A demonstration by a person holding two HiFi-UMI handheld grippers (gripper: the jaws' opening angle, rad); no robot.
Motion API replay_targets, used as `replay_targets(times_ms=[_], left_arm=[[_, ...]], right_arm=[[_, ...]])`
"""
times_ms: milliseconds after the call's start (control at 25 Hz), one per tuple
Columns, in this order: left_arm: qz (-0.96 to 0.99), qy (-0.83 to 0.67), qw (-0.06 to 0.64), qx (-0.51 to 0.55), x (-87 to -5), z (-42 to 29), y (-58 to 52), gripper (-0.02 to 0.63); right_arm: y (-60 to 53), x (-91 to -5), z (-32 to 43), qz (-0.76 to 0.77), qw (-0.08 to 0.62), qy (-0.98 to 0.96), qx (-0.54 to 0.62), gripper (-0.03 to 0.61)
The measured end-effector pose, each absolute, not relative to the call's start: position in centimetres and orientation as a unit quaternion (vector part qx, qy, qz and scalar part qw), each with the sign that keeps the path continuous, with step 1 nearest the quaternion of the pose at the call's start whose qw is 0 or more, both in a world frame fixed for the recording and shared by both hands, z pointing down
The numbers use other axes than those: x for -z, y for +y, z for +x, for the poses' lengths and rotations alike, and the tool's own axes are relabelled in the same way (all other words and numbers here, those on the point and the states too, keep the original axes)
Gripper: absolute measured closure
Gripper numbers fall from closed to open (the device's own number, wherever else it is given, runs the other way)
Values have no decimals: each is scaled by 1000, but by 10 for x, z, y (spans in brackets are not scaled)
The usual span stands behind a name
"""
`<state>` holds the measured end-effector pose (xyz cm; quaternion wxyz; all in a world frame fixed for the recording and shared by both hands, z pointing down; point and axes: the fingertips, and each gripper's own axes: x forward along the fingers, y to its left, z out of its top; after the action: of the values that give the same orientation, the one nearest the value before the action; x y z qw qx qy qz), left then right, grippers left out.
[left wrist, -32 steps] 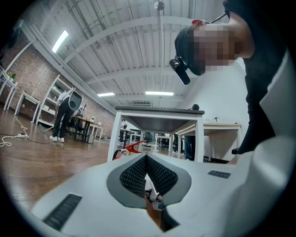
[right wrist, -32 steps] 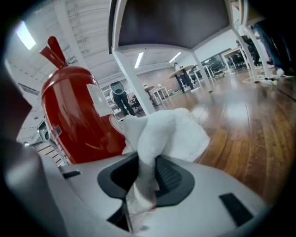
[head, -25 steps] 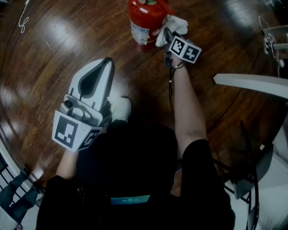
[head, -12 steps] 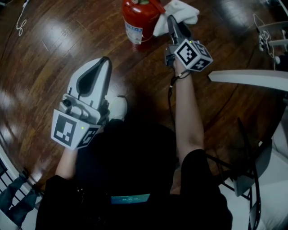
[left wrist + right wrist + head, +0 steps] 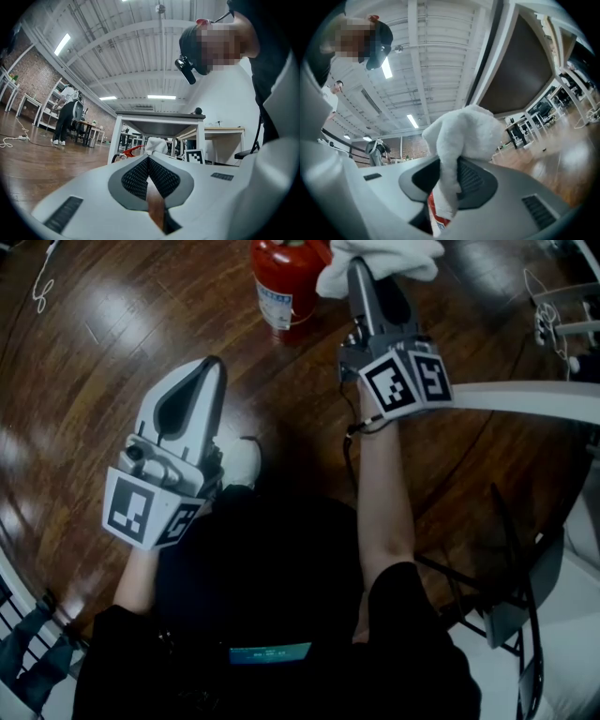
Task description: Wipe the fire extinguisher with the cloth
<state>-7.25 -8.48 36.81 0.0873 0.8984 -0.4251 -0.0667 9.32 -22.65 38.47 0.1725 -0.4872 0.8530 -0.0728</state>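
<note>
Two grippers, overall: both in view in the head view, one per hand, well apart from each other.
Person: dark clothing fills the lower centre of the head view; bare forearms run up to each tool.
Shoe (image 5: 242, 461): white, on the floor just right of the left tool's body.
Left gripper (image 5: 213, 365): left of centre in the head view, pointing to the upper right, marker cube at its near end. In its own view (image 5: 148, 159) the ribbed pads meet at the tip and clamp nothing; only a sliver of brown floor shows in the wedge behind them.
Right gripper (image 5: 359, 268): upper centre-right in the head view, arm stretched forward, marker cube facing the camera. Its own view (image 5: 446, 174) shows the jaws clenched on the cloth.
Cloth (image 5: 384, 259): white, bunched, bulging above and past the jaw tips at the top edge of the frame; in the right gripper view (image 5: 461, 136) one fold hangs down between the pads.
Fire extinguisher (image 5: 281, 282): red, white label, upright on the floor at the upper centre of the head view, just left of the cloth; contact between them cannot be made out. A strip of red and label shows below the cloth in the right gripper view (image 5: 434, 212).
Floor (image 5: 103, 362): dark glossy wood boards.
Table edge (image 5: 534, 399): white, at the right of the frame.
</note>
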Motion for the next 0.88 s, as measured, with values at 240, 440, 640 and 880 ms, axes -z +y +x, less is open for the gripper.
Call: replay_targets(times_ms=[240,440,640,880], left_arm=[[898,-426,88,66,-369,-74,-85,614],[898,-427,89,65,-371,-73,-86,614],[897,-428,89,64,-371,-73,-86,614],[897,-428,90,64,-373,-74,-88,614]], right_arm=[[-199,-368,91,-475,194,856,58,460],[-204,-391,49,-475,133,869,21,460],[-213,-417,27,-516,65,853,-50,460],[-208,-439,1,-515,-22,849,-117,460]])
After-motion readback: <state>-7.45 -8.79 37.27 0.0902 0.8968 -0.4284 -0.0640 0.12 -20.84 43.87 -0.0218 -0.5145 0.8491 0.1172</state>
